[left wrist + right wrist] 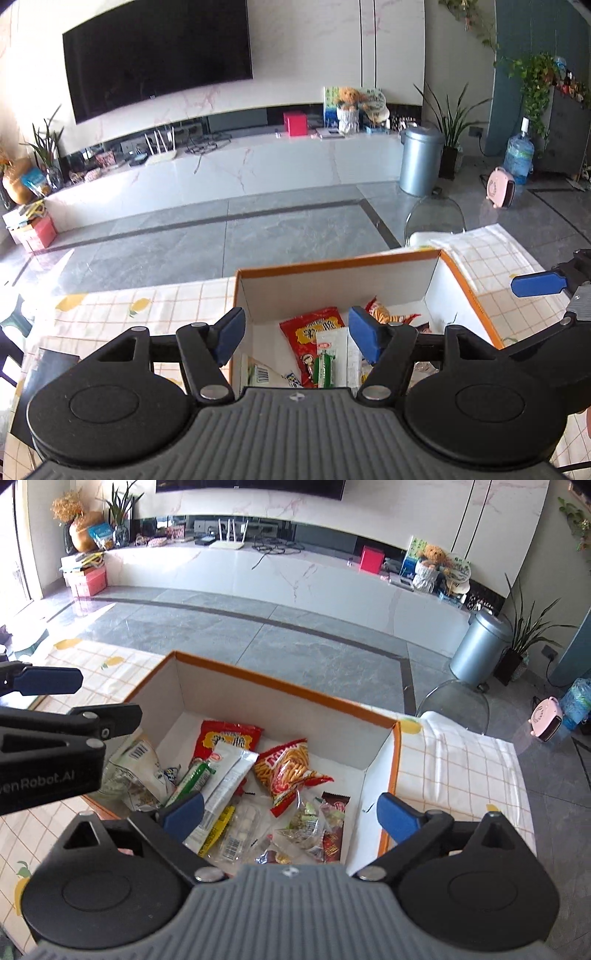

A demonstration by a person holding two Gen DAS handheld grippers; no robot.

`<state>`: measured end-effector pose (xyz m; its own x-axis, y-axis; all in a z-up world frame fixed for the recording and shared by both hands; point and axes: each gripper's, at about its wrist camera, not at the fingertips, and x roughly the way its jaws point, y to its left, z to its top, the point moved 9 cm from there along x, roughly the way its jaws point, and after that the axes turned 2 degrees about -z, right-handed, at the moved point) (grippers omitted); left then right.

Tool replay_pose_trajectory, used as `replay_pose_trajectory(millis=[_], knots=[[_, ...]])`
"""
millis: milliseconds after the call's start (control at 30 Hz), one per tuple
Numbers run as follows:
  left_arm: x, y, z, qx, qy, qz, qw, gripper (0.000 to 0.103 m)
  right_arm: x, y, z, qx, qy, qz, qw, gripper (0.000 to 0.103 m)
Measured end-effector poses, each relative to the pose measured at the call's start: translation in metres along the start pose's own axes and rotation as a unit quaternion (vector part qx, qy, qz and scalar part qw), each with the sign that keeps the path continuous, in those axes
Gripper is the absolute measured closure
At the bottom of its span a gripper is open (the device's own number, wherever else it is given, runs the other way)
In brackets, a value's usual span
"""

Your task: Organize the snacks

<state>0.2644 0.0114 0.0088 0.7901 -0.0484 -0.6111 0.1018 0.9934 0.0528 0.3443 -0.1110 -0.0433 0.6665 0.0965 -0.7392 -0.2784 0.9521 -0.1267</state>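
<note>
Hidden: on my left wrist feed the left tongs' body covers the near part of the box (332, 280), so I see only a few packets between the pads; the small print on every wrapper is too blurred to read.
Cut off: the right tongs (539, 285) enter that feed only as one blue pad at the right edge; the left tongs (48, 681) cross the left edge of my right wrist feed, one blue pad and a black arm.
Left tongs: (297, 339) spread wide, nothing between the pads, angled down over the box's left wall.
Right tongs: (291, 814) spread wide too, pinching nothing, hovering above the box's near end and pointing down into it.
Box: (288, 698) white inside, orange rim, open, lower centre of both frames, on the checked cloth of the surface (465, 760).
Snacks: all inside the box, loosely heaped: red packet (229, 738), orange stick-snack bag (291, 771), green-and-white sachet (195, 777), white strip pack (227, 775), pale bag (136, 768) against the left wall, clear wrapped sweets (306, 823), dark brown bar (334, 827).
</note>
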Motion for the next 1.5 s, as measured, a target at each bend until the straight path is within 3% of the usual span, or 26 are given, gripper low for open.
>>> replay_pose_trajectory(millis=[133, 267, 467, 600, 733, 1033, 1200, 1500], knots=[[-0.04, 0.0, 0.005, 0.003, -0.055, 0.024, 0.9982, 0.019, -0.043, -0.004, -0.002, 0.004, -0.048, -0.019, 0.999, 0.004], [-0.072, -0.005, -0.004, 0.014, -0.083, 0.033, 0.9959, 0.015, -0.087, -0.005, -0.013, 0.015, -0.093, -0.028, 0.995, 0.004], [-0.106, -0.013, -0.031, 0.014, -0.097, 0.023, 0.9949, 0.013, -0.142, 0.001, -0.049, 0.023, -0.138, -0.05, 0.989, 0.004], [-0.111, -0.014, -0.056, 0.02, -0.083, 0.028, 0.9959, 0.012, -0.165, 0.009, -0.082, 0.043, -0.158, -0.046, 0.985, 0.004], [-0.111, -0.012, -0.081, 0.026, -0.071, 0.049, 0.9959, 0.011, -0.171, 0.014, -0.113, 0.071, -0.154, -0.038, 0.985, 0.004], [-0.095, -0.021, -0.108, 0.017, -0.067, 0.045, 0.9966, 0.011, -0.159, 0.004, -0.149, 0.161, -0.155, -0.039, 0.974, 0.004], [-0.083, -0.029, -0.119, 0.032, -0.055, 0.05, 0.9967, 0.011, -0.145, 0.006, -0.154, 0.151, -0.161, -0.058, 0.974, 0.004], [-0.059, -0.023, -0.14, 0.02, -0.018, 0.047, 0.9985, 0.011, -0.109, 0.007, -0.161, 0.144, -0.144, -0.056, 0.977, 0.004]])
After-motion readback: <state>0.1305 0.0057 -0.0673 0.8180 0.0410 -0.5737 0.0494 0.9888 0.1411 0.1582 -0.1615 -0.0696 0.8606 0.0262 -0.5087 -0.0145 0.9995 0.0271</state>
